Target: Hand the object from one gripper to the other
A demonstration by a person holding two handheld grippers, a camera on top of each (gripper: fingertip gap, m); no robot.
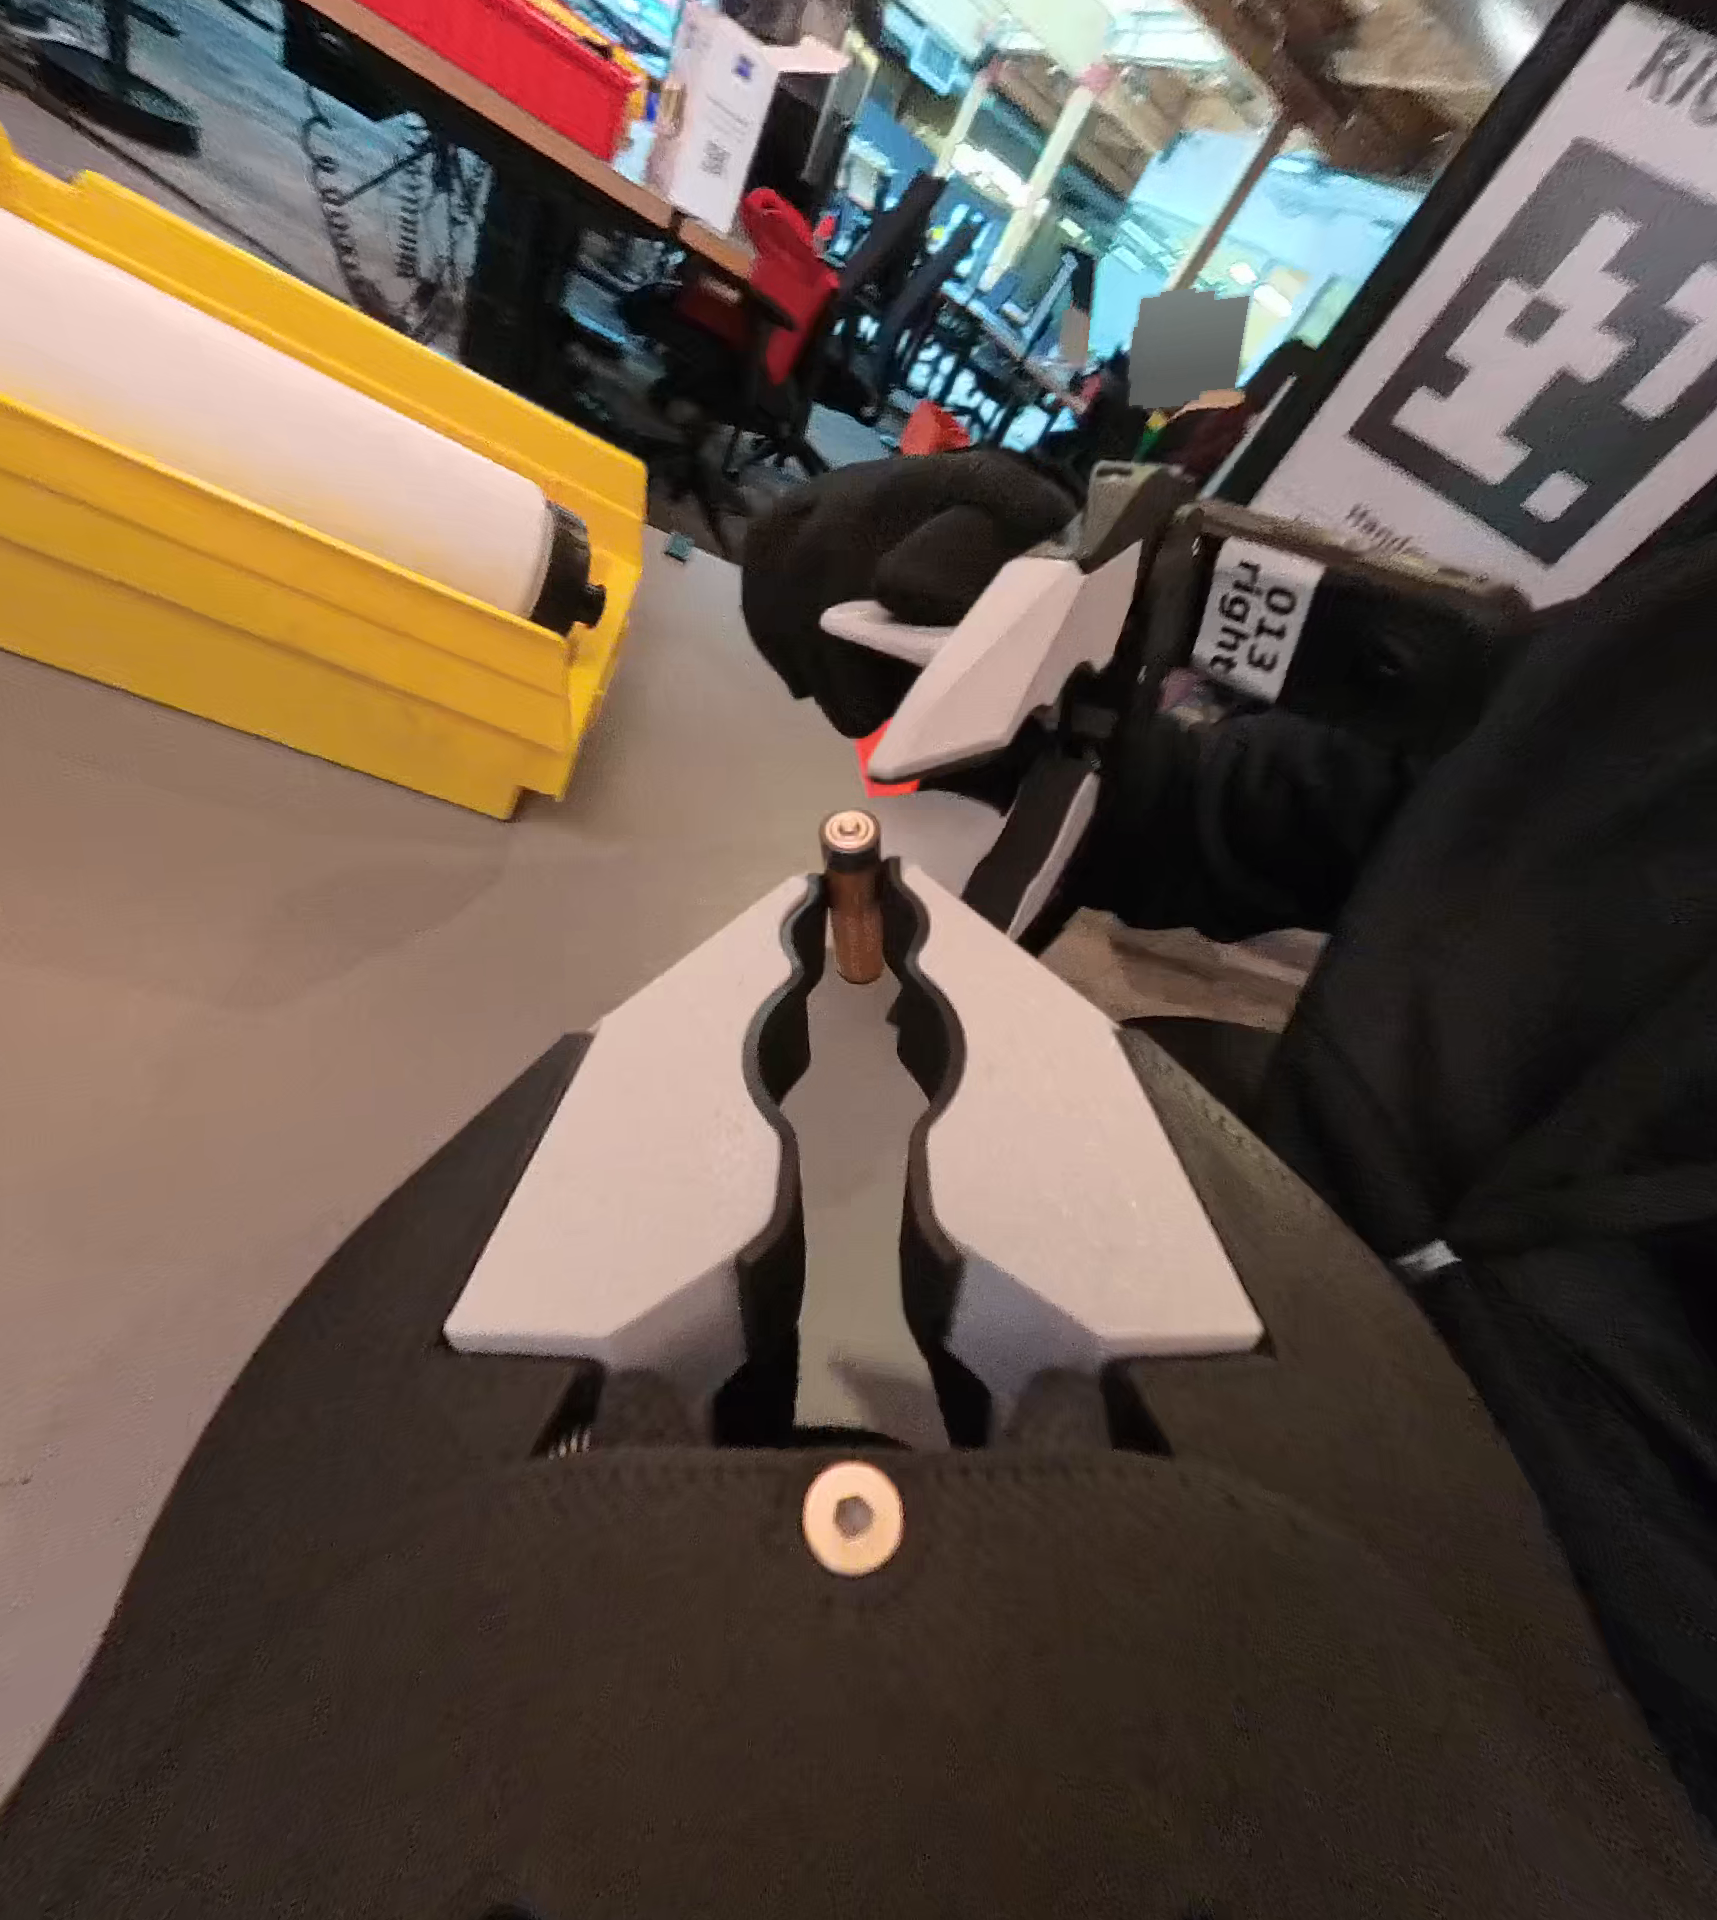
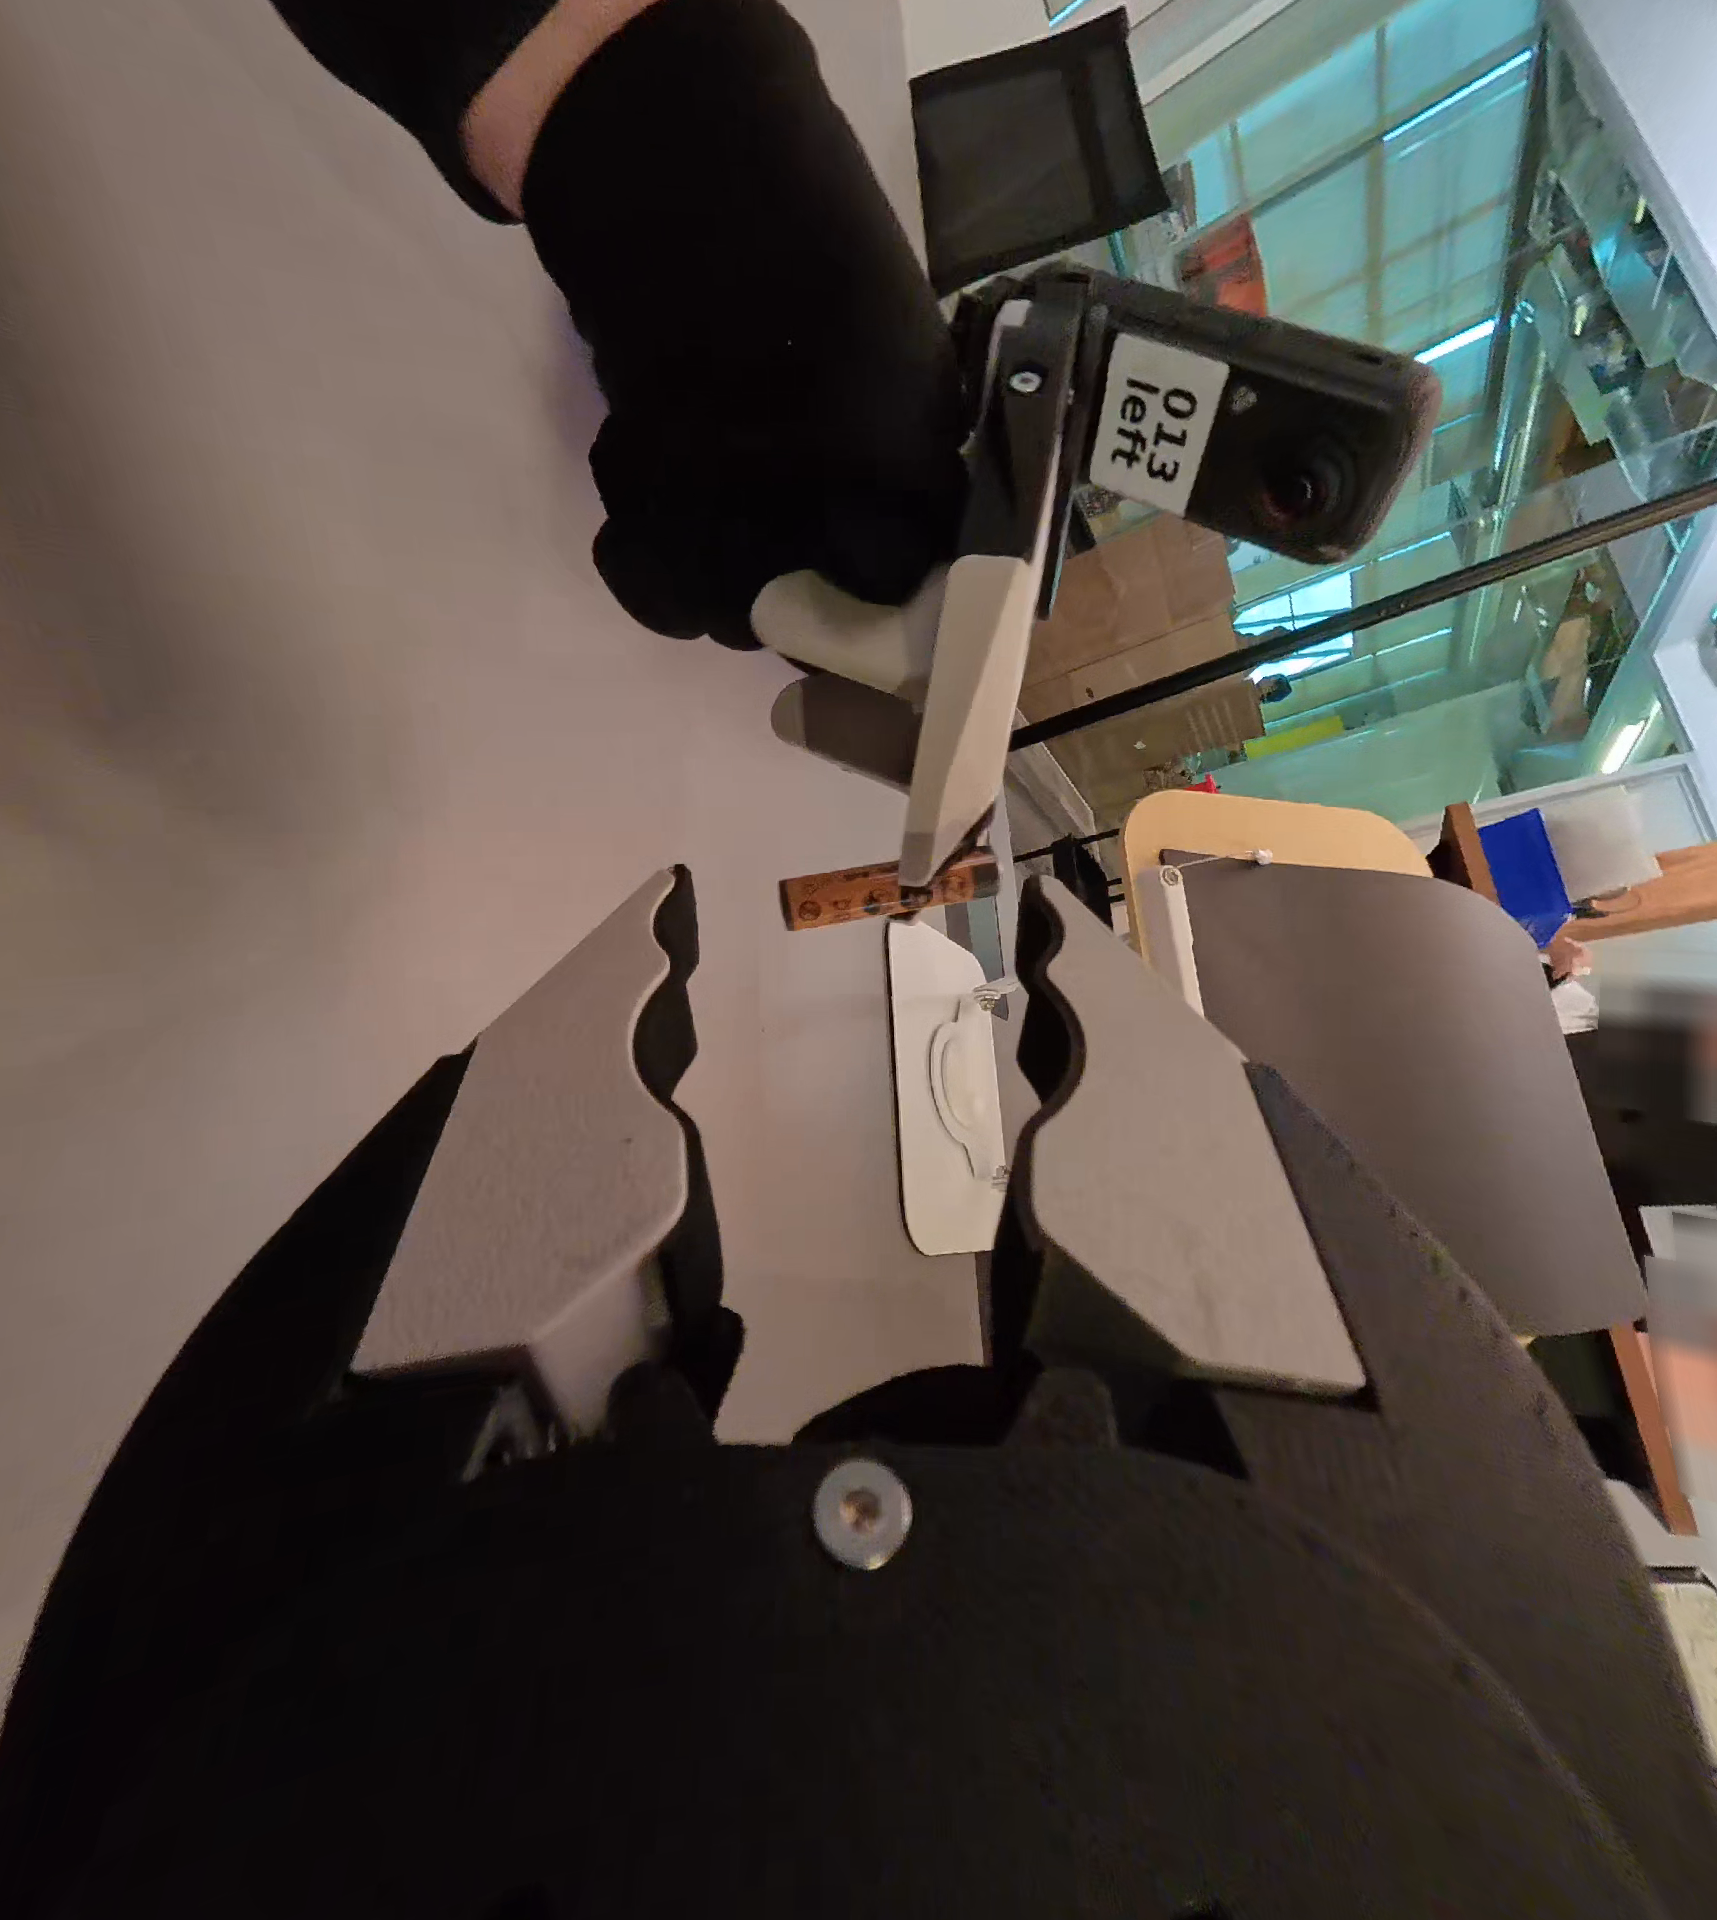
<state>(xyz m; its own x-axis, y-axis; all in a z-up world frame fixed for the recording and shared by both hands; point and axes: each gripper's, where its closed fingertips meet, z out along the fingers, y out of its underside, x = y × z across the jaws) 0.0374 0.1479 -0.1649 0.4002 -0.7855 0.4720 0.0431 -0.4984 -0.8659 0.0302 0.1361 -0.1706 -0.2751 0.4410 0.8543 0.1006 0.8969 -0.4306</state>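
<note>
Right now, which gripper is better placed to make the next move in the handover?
Right gripper: open and empty, facing the battery that the left gripper pinches at its tips.

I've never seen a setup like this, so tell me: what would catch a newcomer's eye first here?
Probably the small copper-coloured battery, pinched at the very tips of the left gripper above the grey table. Facing it, the right gripper waits with its fingers spread wide, a gloved hand holding it. Off to the left, a bright yellow bin holds a big white roll.
</note>
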